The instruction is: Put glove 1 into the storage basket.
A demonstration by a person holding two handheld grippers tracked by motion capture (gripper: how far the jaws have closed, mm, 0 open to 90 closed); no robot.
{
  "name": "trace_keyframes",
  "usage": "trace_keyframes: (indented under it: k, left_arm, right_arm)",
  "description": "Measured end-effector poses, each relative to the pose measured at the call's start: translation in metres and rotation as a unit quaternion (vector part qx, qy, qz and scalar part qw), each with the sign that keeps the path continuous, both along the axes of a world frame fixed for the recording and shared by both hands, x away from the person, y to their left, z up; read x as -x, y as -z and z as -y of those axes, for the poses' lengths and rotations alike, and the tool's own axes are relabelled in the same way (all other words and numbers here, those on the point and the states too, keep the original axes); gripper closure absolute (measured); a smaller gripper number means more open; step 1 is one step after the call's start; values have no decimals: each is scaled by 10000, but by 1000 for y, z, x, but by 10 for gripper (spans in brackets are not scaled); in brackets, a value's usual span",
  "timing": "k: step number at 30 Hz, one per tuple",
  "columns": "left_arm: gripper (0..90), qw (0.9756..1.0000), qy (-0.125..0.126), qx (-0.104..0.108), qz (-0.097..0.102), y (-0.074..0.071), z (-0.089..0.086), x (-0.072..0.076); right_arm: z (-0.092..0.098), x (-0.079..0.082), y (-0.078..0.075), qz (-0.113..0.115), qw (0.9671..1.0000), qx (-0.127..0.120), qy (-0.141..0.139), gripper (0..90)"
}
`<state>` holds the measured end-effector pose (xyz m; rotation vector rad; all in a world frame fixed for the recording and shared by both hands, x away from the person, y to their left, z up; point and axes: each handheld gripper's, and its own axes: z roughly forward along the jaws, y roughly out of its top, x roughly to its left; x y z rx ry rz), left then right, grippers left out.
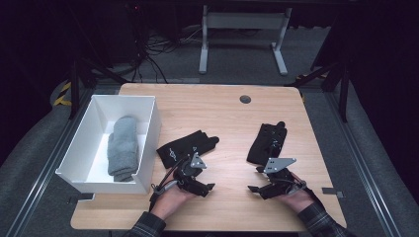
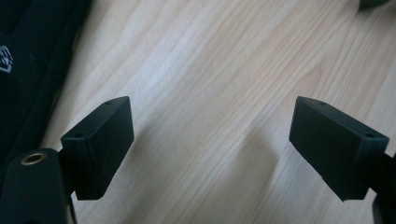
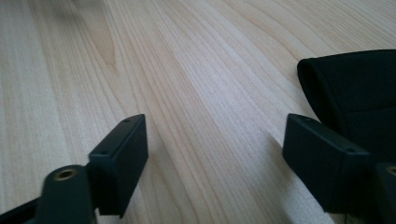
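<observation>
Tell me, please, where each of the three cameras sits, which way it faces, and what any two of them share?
High view: above the person's side, looking forward and down on the table, white box, two black gloves; both forearms and grippers show.
Left gripper view: on the left gripper, looking down along its open jaws at bare wood; left glove at the edge.
Right gripper view: on the right gripper, low along the wood; right glove beside one jaw.
Shared: each glove appears in the high view too.

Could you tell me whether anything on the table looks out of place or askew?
Nothing looks damaged or spilled. Two black gloves lie loose and crooked on the table, while grey socks already sit in the white box.
</observation>
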<state>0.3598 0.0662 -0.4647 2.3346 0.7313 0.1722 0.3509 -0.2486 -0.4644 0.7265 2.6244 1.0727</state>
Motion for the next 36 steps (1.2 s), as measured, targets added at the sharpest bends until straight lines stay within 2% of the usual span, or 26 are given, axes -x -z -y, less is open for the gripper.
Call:
trace_keyframes:
  k: [2,3,5,7,8,9,11,12,13,16,23,31,34,36]
  left_arm:
    - [133,10000,-9,-33,31,2,-1,1]
    - [133,10000,3,-27,86,3,-2,2]
    - [107,9997,99,-45,220,6,-3,3]
    - [83,9995,128,-46,281,8,-3,4]
    - [40,9994,165,-11,312,10,-3,4]
    - [40,9993,180,30,331,11,-4,5]
    - [7,9990,224,107,379,13,-5,4]
    - [4,9990,223,104,377,13,-5,4]
    - [3,9990,223,104,377,13,-5,4]
    - [3,9990,223,104,377,13,-5,4]
    - [3,9990,219,106,362,13,-5,4]
    - [2,9991,212,115,355,13,-5,4]
    - [2,9991,212,114,356,13,-5,4]
    - [2,9991,213,113,359,13,-5,4]
  right_arm:
    - [2,0,-3,-25,10000,-71,46,317]
    - [2,0,-3,-25,10000,-71,46,317]
    - [6,0,-9,0,9998,-179,79,405]
    - [8,-1,-10,9,9997,-217,105,437]
    - [11,-2,-14,6,9995,-279,140,527]
    - [11,-2,-14,6,9995,-279,140,527]
    - [14,-4,-18,0,9993,-334,191,616]
    - [18,-7,-23,20,9990,-362,249,723]
    - [18,-7,-23,20,9990,-362,249,723]
    - [24,-16,-31,133,9982,-378,437,900]
    - [29,-36,-37,132,9974,-364,603,900]
    - [36,-66,-31,93,9961,-290,824,900]
    - [36,-72,-28,66,9959,-266,864,900]
    - [35,-77,-24,44,9958,-154,898,900]
